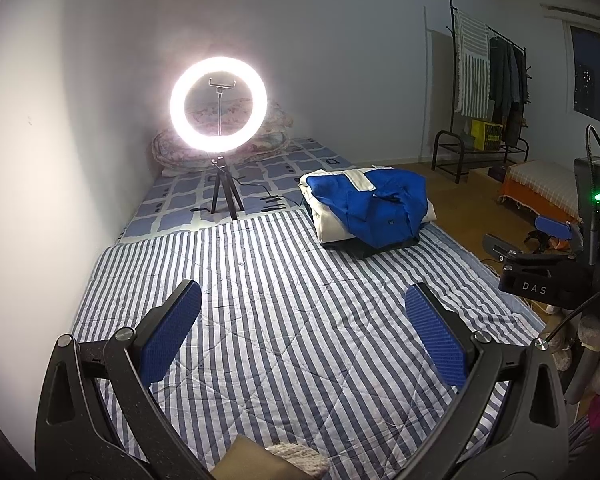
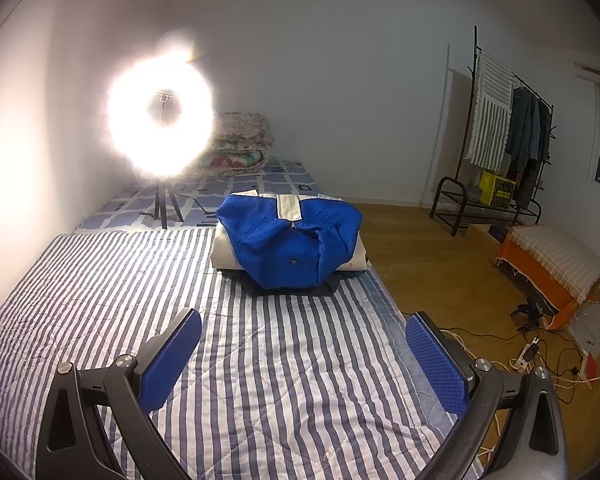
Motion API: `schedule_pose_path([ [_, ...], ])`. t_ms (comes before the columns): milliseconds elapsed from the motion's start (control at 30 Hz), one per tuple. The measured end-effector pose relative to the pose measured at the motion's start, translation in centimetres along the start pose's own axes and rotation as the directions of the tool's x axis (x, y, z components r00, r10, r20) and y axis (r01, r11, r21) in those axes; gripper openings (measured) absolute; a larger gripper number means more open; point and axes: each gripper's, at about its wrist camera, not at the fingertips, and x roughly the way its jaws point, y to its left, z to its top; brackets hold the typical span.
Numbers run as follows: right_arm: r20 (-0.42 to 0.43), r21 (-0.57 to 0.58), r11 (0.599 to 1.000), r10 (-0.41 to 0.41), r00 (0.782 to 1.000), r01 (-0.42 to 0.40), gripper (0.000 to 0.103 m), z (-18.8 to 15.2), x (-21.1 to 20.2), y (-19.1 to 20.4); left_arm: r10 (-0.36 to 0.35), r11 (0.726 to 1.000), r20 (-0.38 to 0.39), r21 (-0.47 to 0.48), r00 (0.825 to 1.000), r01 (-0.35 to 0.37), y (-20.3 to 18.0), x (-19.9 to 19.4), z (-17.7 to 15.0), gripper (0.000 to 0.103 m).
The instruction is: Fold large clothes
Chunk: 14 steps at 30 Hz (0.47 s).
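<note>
I hold both grippers, left [image 1: 304, 332] and right [image 2: 304, 356], wide open and empty; the jacket [image 2: 290, 240] lies centre frame, so I approach low and pinch one layer.

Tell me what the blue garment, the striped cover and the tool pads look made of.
Blue garment: matte woven fabric, probably cotton or polyester, soft creases. Striped cover: quilted cloth, stitched diamond lines visible. Pads of the right tool: blue textured rubber or foam, dimpled surface.

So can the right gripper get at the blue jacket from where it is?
Probably yes: the right gripper is open and empty, and only bare striped quilt lies between it and the blue jacket.
</note>
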Motion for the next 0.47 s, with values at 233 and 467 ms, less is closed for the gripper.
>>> schedule_pose_path([
  [233, -0.005, -0.02, 1.0, 0.01, 1.0, -0.01, 0.103, -0.24, 0.45, -0.18, -0.01, 1.0, 0.012, 0.014, 1.0, 0.01, -0.11, -0.38, -0.15, 0.103],
  [467, -0.002, -0.023, 1.0, 0.017, 1.0, -0.017, 0.103, -0.22, 0.66, -0.47, 0.006, 1.0, 0.042, 0.022, 0.999, -0.007, 0.06, -0.91, -0.05, 0.103],
])
